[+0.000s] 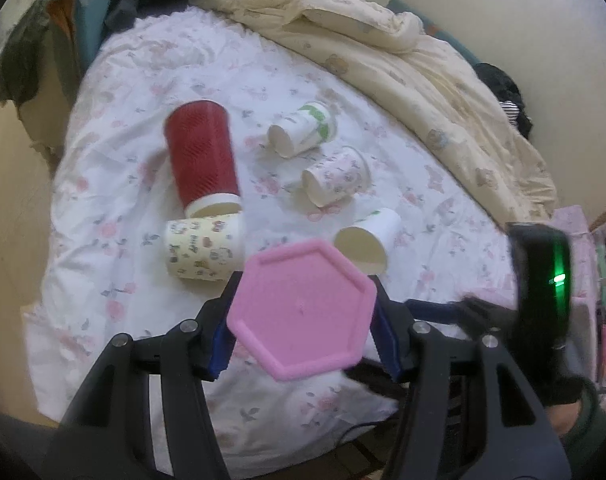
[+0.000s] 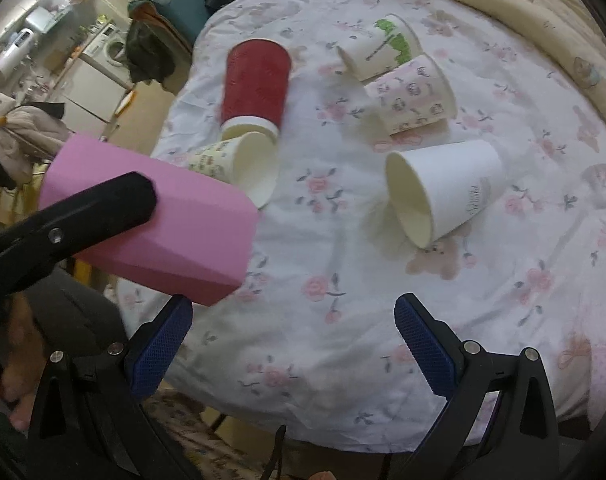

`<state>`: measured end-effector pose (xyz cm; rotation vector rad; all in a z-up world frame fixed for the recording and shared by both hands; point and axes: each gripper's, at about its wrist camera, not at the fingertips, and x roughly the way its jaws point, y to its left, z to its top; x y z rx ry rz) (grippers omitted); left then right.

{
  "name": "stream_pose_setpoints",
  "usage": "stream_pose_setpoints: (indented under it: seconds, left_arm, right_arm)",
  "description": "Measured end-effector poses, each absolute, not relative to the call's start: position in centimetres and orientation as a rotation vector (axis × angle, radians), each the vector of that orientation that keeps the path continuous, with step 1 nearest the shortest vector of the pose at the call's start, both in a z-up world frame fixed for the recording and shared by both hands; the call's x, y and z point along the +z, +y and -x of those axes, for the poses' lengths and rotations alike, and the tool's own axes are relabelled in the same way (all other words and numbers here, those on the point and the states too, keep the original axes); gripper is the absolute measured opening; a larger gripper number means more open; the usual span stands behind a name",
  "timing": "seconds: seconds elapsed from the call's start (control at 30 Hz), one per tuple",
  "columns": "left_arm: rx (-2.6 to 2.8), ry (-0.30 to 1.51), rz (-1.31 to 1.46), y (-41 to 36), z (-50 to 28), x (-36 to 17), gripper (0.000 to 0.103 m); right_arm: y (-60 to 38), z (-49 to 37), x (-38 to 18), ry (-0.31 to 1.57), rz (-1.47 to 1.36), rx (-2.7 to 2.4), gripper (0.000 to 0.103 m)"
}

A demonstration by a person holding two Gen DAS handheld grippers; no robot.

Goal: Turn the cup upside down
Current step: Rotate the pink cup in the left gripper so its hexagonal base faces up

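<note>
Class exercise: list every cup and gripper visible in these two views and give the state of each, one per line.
pink cup: gripped by the left gripper, lifted off the bed, base facing the left camera
right gripper: open, empty
red cup: on its side
cartoon-print cup: on its side, beside the red cup's rim
plain white cup: on its side
green-print cup: on its side
pink-patterned cup: on its side

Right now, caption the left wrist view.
Left tool grips a pink hexagonal cup above five toppled paper cups.
</note>
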<state>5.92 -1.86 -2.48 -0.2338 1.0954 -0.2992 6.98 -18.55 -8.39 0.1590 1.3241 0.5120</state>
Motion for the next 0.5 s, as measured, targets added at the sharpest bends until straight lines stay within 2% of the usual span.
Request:
stream_pose_setpoints:
  seconds: [0.13,0.3,0.5]
  left_arm:
    - [-0.213,1.093,0.191,-1.1,-6.1,-2.7,0.054]
    - [-0.14,1.108,0.181,-1.0,-6.8,-2.9,0.054]
    - [-0.115,1.127,0.149,-4.7,-8.9,-3.5,0.054]
  right_arm:
    - [-20.3,-7.2,-7.1,1.271,-0.195,0.471,0.103]
    - [-24.7,-7.3,-4.0,1.105,-0.235,0.292,0.103]
    - [-29.7,-7.3,-2.8,1.04,-0.407,0.182,0.103]
